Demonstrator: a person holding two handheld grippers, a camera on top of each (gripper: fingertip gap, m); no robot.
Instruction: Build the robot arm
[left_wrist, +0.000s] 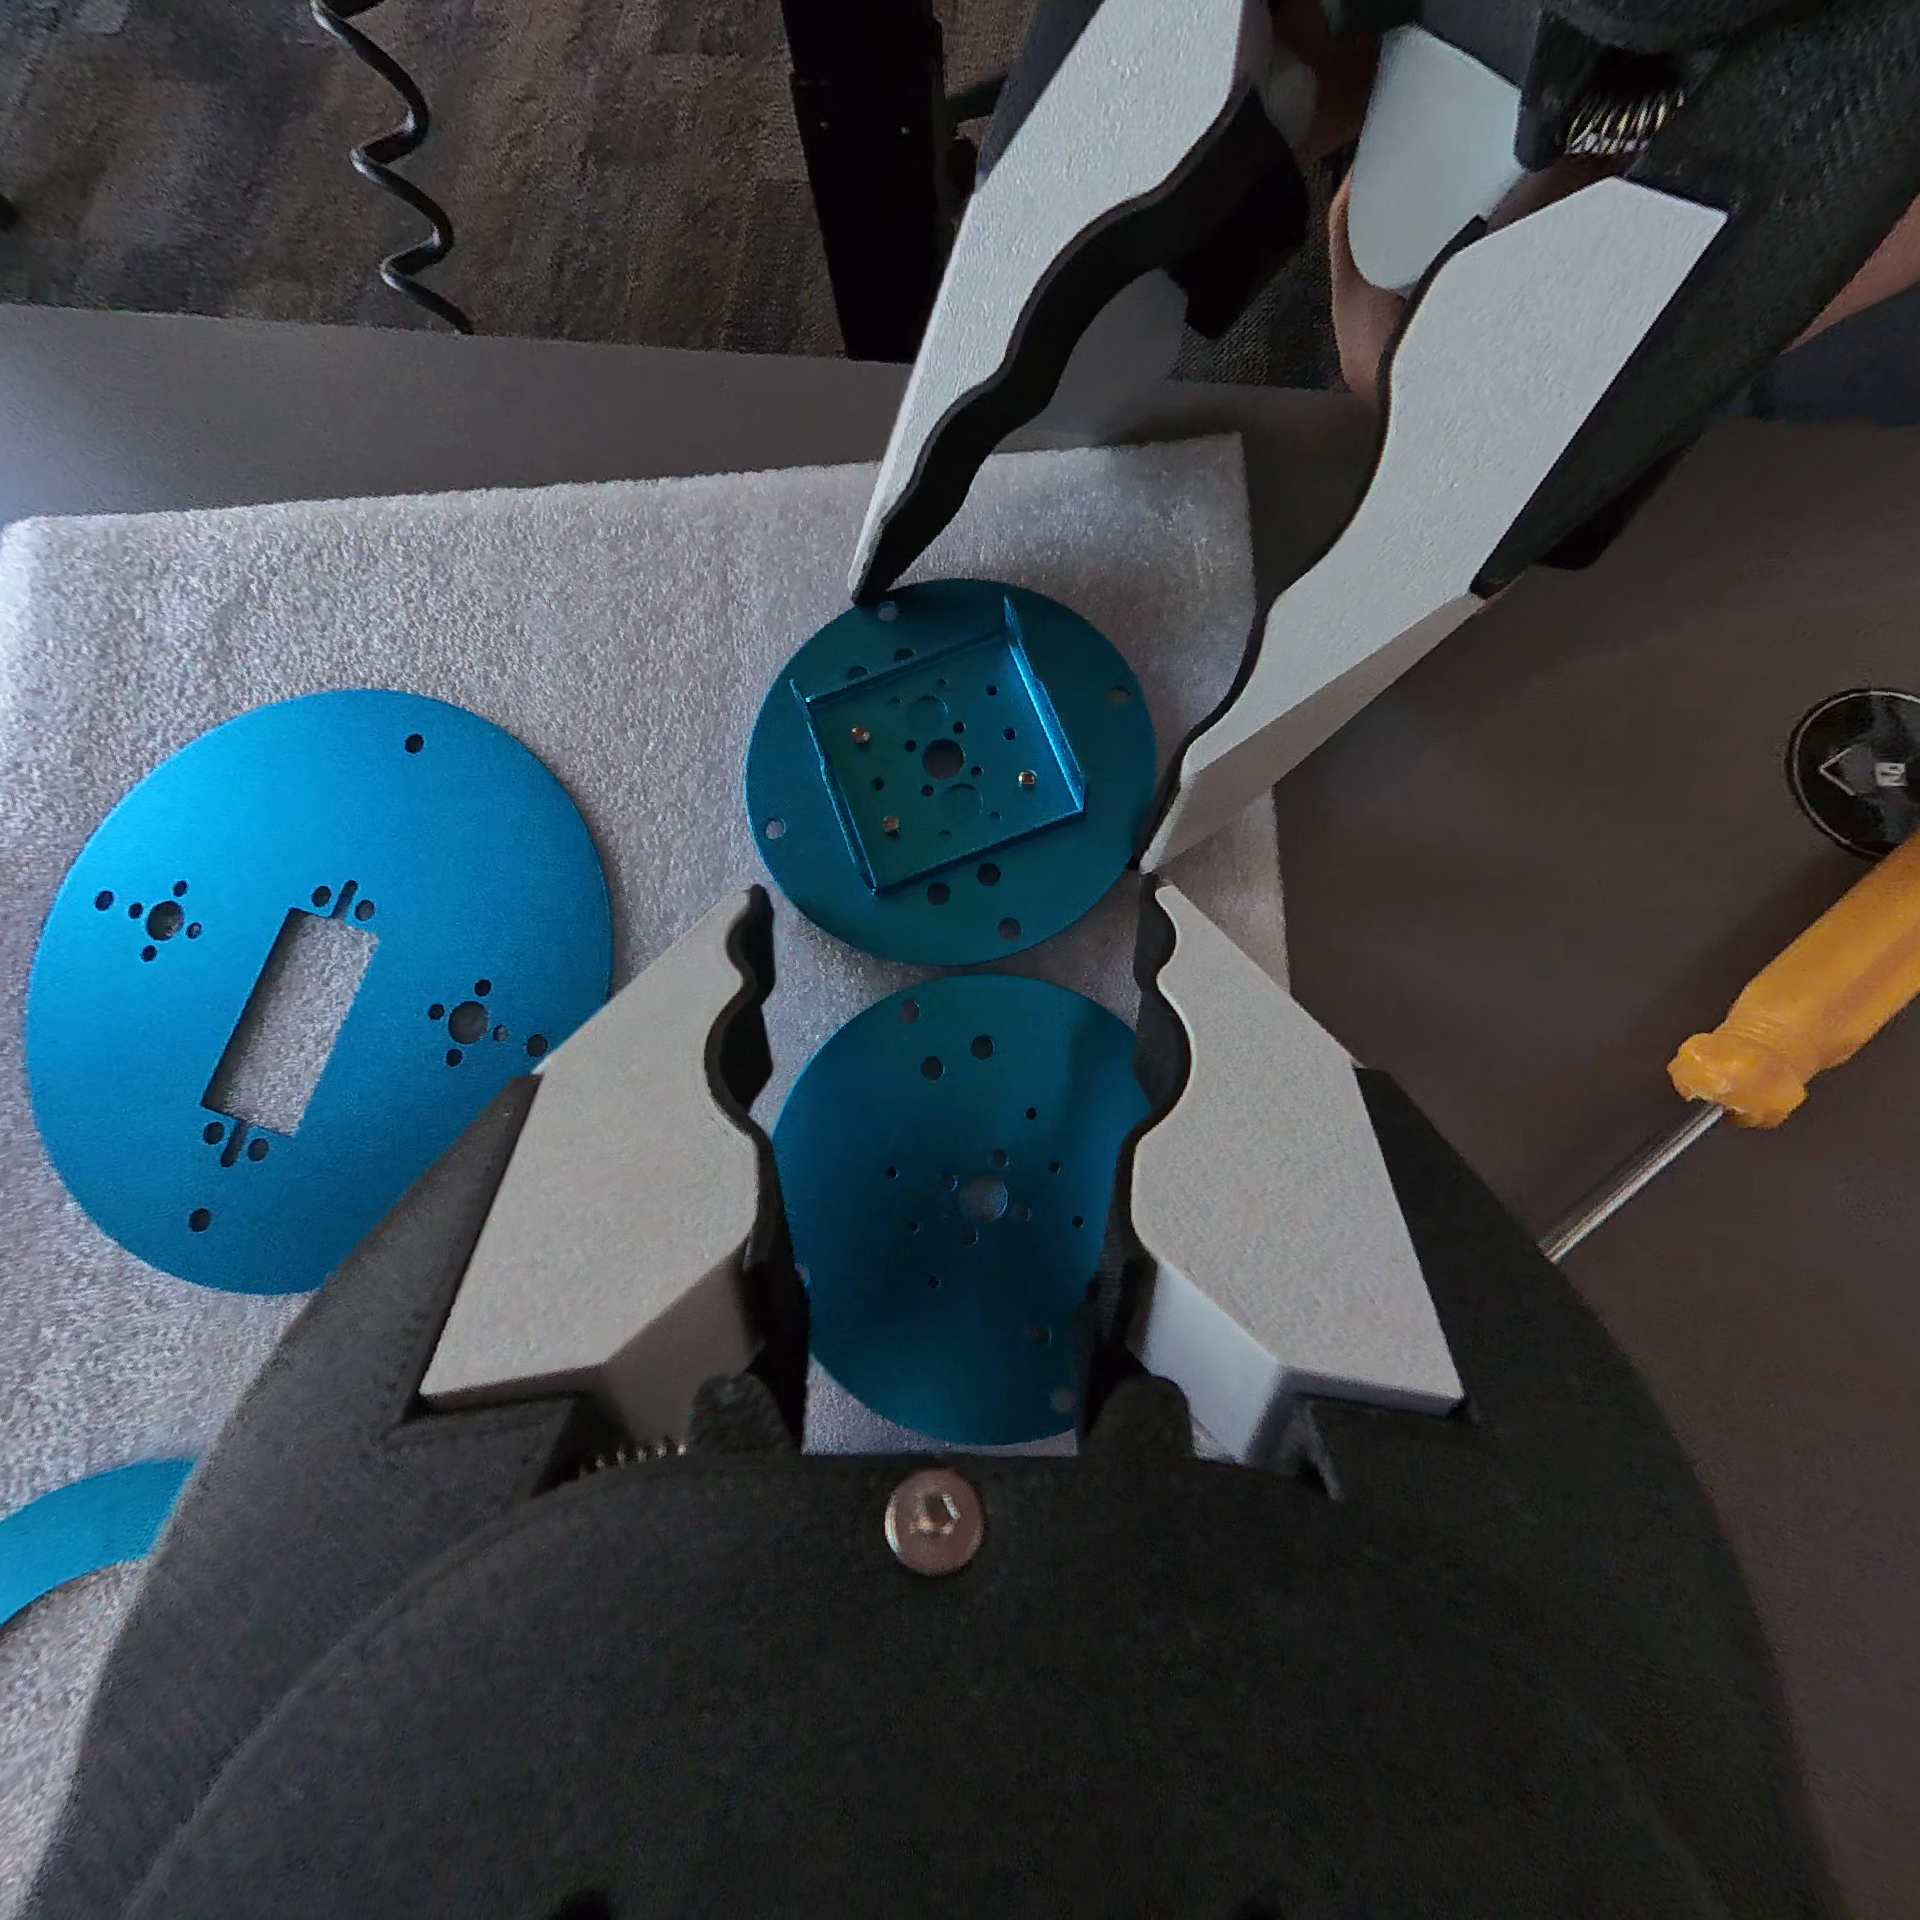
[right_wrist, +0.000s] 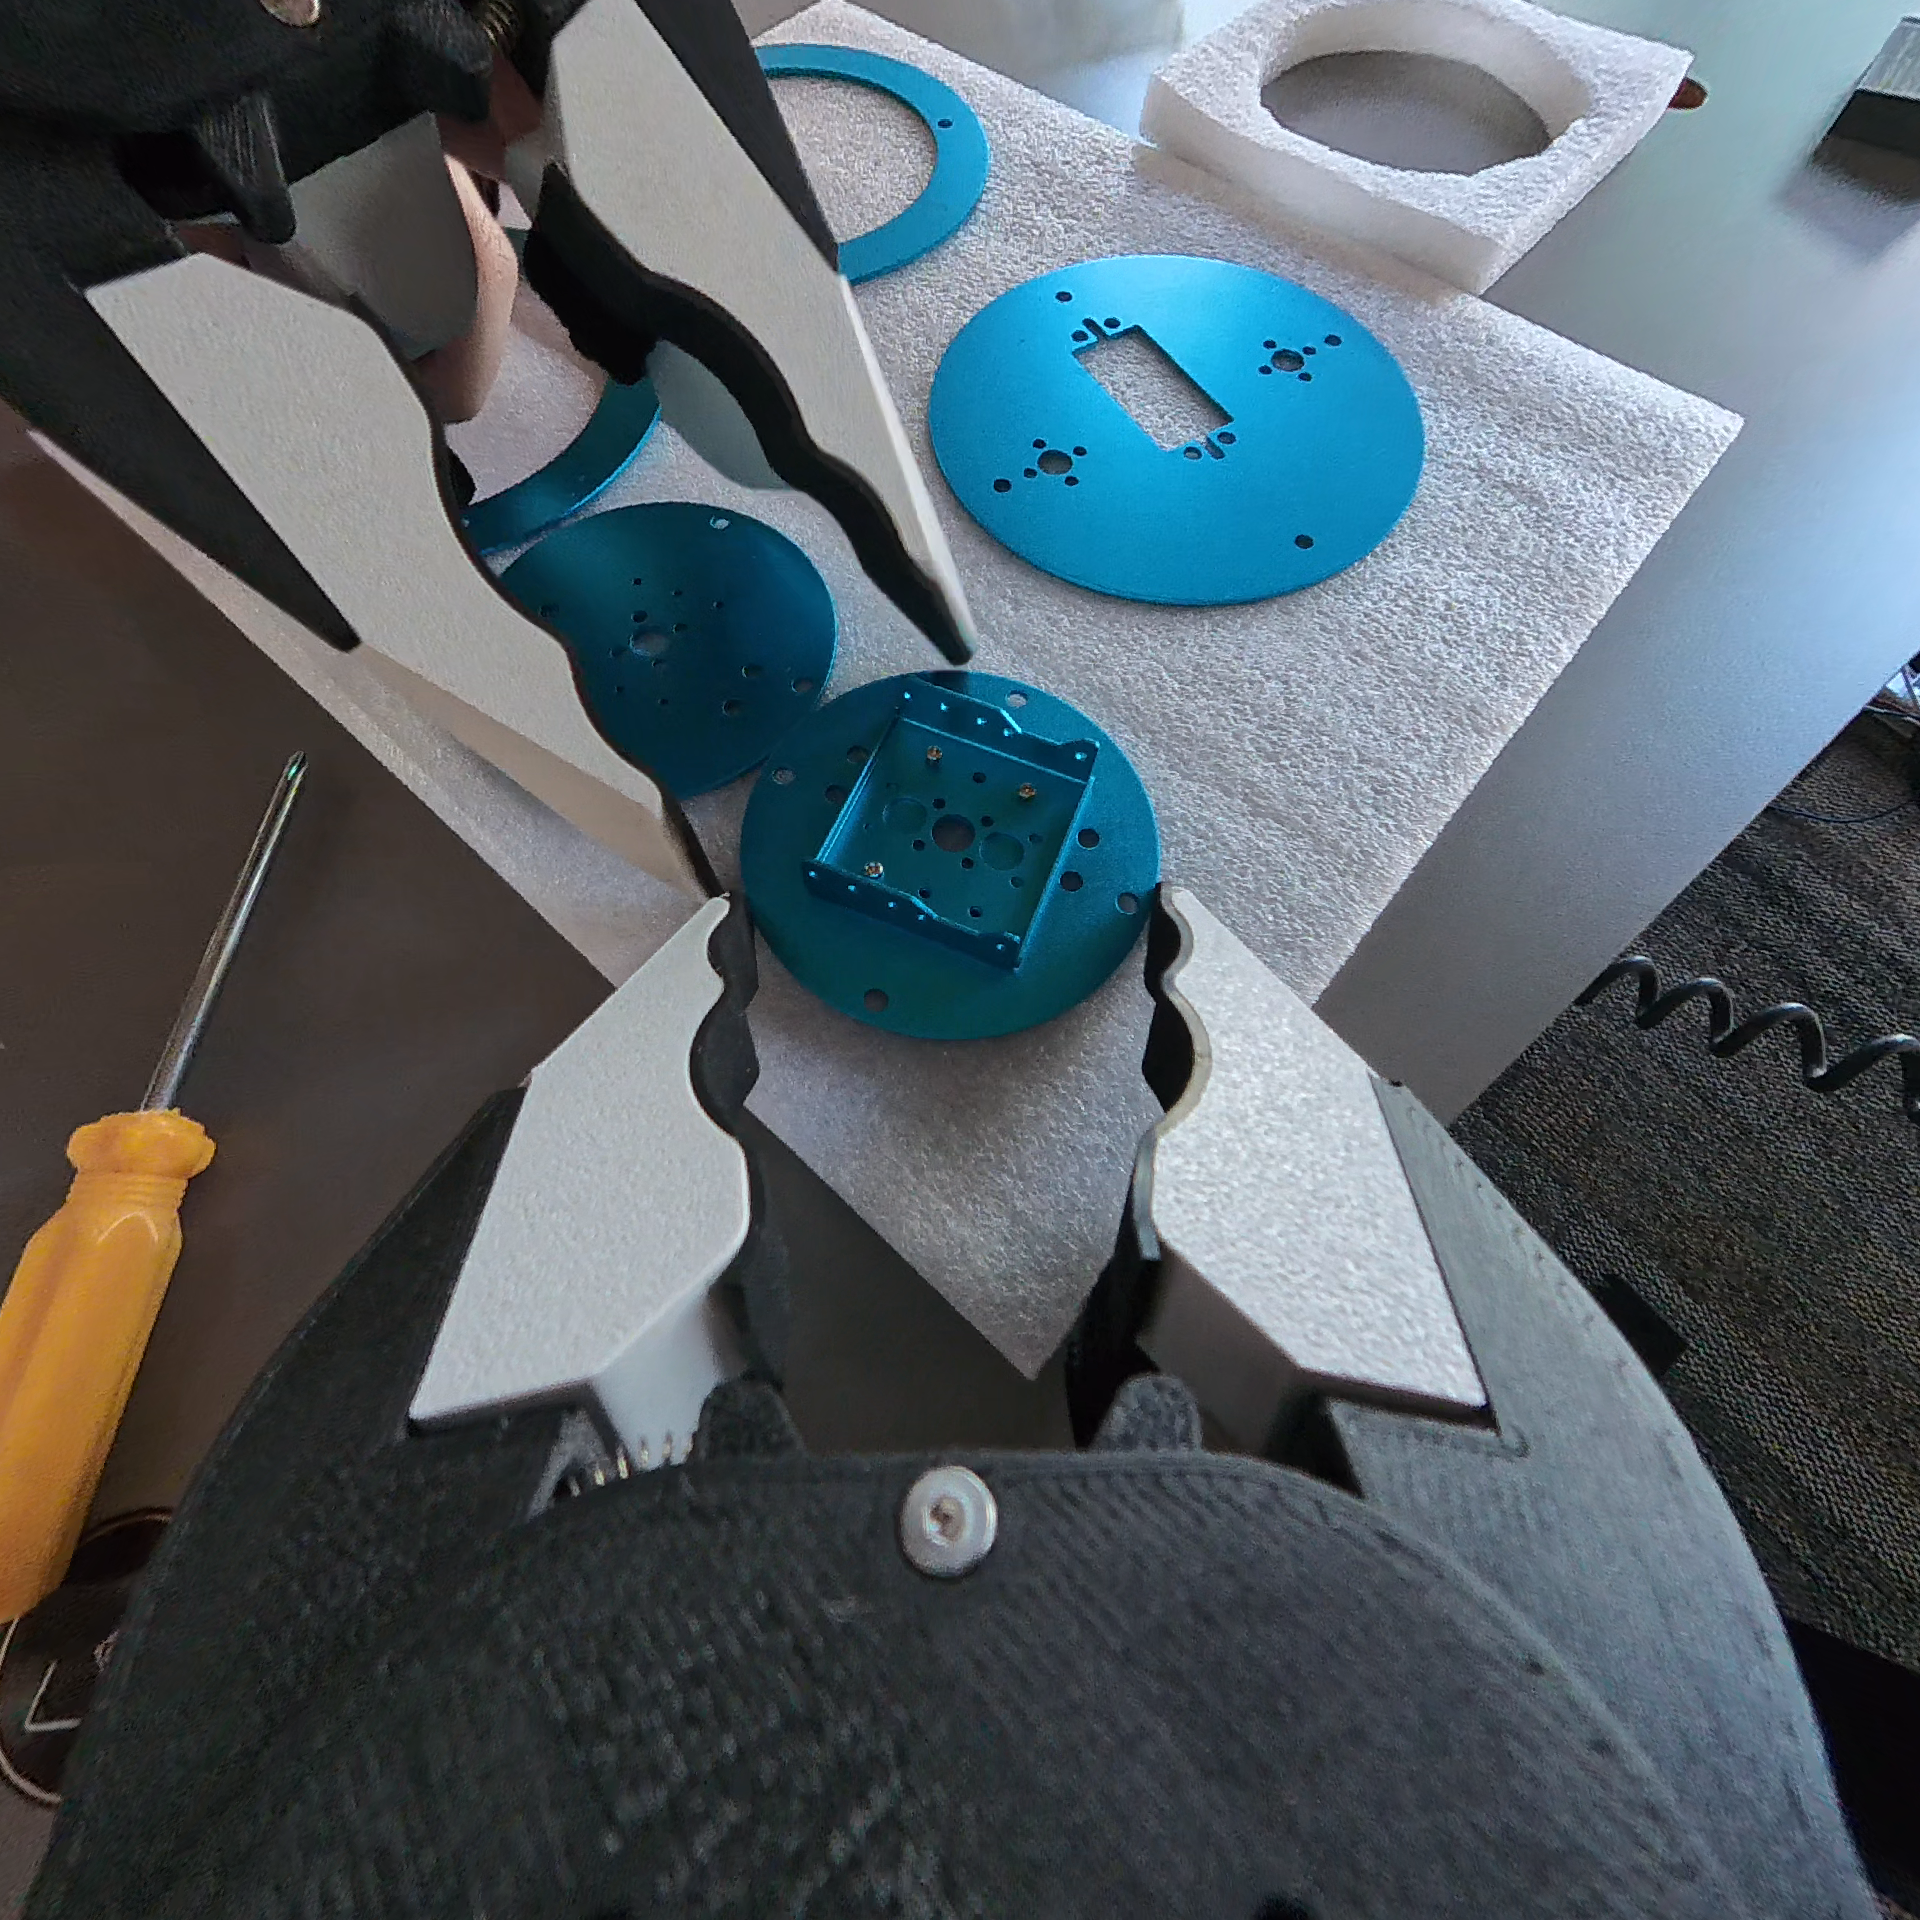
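Both grippers over the white foam sheet on the grey bench, facing each other. Left gripper: jaws wide open, nothing between the pads; tips hang just near of the blue disc w/ square bracket, while the plain drilled blue disc lies betw. its two fingers, lower down in the left wrist view. Can't tell if the fingers touch it.

Right gripper: jaws also wide open, empty. In the right wrist view its tips flank the near rim of the bracket disc; the right tip looks right at the rim, contact unclear. Seen from the left wrist view, one of its tips sits at the disc's far edge, the other at its right side.

The two small discs lie side by side, nearly touching. Large blue disc w/ rectangular slot sits to the left, apart. Blue ring farther back on the foam, plus another blue disc partly hidden behind the left gripper's fingers. White foam block w/ round cutout at far end of the bench.

Yellow-handled screwdriver lies on a dark mat beside the foam. Black coiled cable hangs off the bench over carpet.
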